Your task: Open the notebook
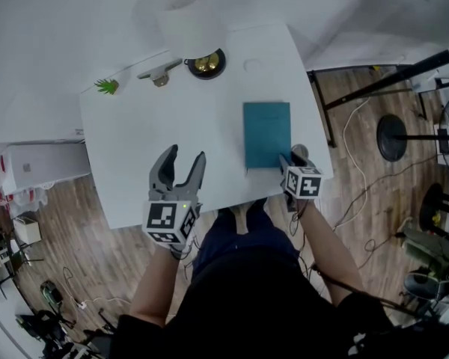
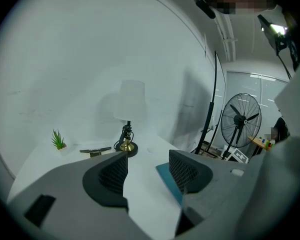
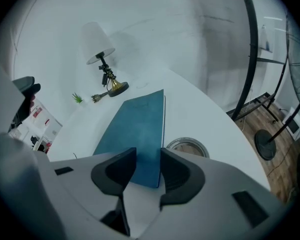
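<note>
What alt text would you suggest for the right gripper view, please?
The right gripper, jaws apart, is poised at the near edge of a closed teal rectangular notebook on a white table. A round metal-rimmed hole sits right of it; a white-shaded lamp on a brass base stands at the far edge.

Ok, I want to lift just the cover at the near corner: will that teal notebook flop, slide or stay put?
The notebook lies flat, edges straight, so its cover is probably fairly stiff. It looks slim, likely light, and the white table looks smooth, so a push from the right gripper may slide it rather than open it.
</note>
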{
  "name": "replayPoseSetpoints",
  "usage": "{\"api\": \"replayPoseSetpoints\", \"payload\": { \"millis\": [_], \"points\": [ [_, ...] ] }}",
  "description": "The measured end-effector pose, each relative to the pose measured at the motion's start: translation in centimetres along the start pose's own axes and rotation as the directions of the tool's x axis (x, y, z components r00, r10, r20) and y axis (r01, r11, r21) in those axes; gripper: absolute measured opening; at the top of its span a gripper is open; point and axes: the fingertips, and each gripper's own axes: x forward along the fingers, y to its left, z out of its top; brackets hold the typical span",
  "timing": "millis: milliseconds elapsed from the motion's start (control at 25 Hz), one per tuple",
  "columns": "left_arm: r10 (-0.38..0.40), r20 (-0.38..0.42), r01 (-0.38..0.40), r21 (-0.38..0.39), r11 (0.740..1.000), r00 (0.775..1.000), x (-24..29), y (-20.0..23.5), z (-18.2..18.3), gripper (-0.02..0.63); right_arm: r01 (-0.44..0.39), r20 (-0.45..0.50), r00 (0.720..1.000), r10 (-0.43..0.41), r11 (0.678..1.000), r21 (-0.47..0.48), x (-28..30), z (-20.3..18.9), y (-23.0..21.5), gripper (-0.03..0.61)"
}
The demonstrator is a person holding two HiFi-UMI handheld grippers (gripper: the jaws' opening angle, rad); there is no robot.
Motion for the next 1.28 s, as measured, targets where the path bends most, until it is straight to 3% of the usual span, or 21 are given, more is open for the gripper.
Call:
{"api": "replayPoseSetpoints", "payload": {
  "millis": [160, 400, 800, 1080, 1280],
  "points": [
    [0.003, 0.002, -0.003, -0.012, 1.000, 1.000, -0.5, 0.1, 0.1, 0.253, 0.024, 0.005, 1.000, -0.024, 0.998, 0.056, -0.7, 0.2, -0.6, 0.087],
    [0.000, 0.015, 0.000, -0.020, 1.000, 1.000, -1.1, 0.1, 0.2, 0.252, 0.012, 0.036, 0.999, -0.016, 0.994, 0.105, -1.6, 0.9, -0.4, 0.040],
    [-0.023, 0.041, 0.025, -0.045, 0.999, 0.999, -2.7, 0.3, 1.0, 0.247, -0.064, 0.133, 0.990, 0.039, 0.980, 0.190, -4.9, 3.3, 2.4, 0.015],
    [-0.040, 0.085, 0.045, -0.049, 0.998, 0.996, -4.0, 0.9, 2.4, 0.245, -0.104, 0.206, 0.976, 0.076, 0.986, 0.128, -7.5, 5.6, 7.1, 0.014],
    [-0.049, 0.105, 0.056, -0.063, 0.996, 0.993, -5.1, 1.8, 2.7, 0.244, -0.139, 0.206, 0.971, 0.118, 0.986, 0.090, -7.7, 5.4, 10.6, 0.012]
  ]
}}
